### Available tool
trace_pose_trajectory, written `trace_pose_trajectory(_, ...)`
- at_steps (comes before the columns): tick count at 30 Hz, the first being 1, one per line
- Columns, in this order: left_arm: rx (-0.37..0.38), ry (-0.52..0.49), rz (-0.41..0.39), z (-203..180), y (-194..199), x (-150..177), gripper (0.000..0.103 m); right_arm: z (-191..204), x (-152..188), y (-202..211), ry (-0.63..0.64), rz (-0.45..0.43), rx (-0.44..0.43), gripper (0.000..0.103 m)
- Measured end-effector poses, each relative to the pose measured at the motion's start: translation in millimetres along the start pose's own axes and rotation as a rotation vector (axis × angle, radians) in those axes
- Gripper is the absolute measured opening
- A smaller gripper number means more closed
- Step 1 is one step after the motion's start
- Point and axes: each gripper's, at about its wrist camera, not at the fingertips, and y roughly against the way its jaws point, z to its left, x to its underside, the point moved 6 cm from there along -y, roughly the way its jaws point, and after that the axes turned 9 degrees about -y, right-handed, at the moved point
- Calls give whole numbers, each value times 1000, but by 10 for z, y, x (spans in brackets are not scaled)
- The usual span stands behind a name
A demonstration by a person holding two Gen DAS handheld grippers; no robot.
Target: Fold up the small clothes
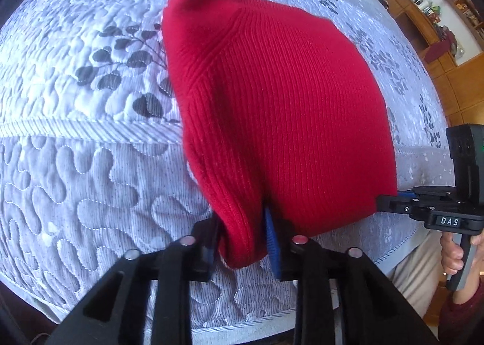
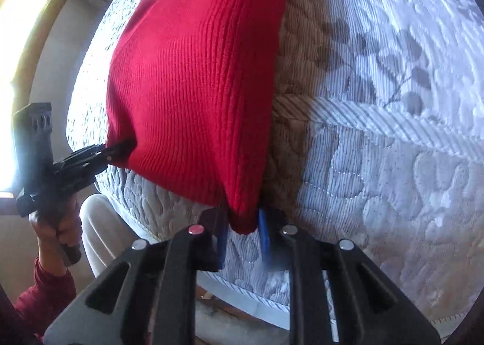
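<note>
A red ribbed knit garment [image 1: 272,103] is spread over a quilted bed. In the left wrist view, one near corner of it bulges between the fingers of my left gripper [image 1: 242,242], which is shut on it. At the right of that view my right gripper [image 1: 390,204] pinches the other near corner. The right wrist view shows the same garment [image 2: 193,72], its lower corner caught in my right gripper [image 2: 242,224], while my left gripper [image 2: 118,148] bites the opposite corner. The near edge runs fairly taut between the two and casts a shadow on the quilt.
The bed has a grey-white quilt [image 1: 75,178] with a leaf print, and its front edge [image 2: 242,290] runs just under the grippers. A person's hands [image 1: 453,254] [image 2: 57,224] hold the handles. Wooden shelves [image 1: 423,12] stand far right, and a bright window [image 2: 18,42] is at the left.
</note>
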Motion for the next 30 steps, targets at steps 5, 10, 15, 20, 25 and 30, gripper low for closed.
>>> trace_pose_trajectory(5,-56,-17,-41,111,187,-181,70,17,-219,365,8,-78,12,45)
trace_pose_trajectory(10,9,65,-30,382,121,-478,70,47,-662,572,10,-133,33,53)
trace_pose_trajectory(15,85,110,-30,545,18,-816,70,141,-1045,517,0,-121,17,57)
trace_pose_trajectory(20,128,125,8,592,-185,-1012,75,220,-1305,298,-1,-82,8,63)
trace_pose_trajectory(25,172,99,18,520,-282,-1099,84,227,-1399,44,-14,-36,6,64)
trace_pose_trajectory(30,215,104,13,486,-375,-1223,83,142,-1470,-130,-57,-6,-50,66)
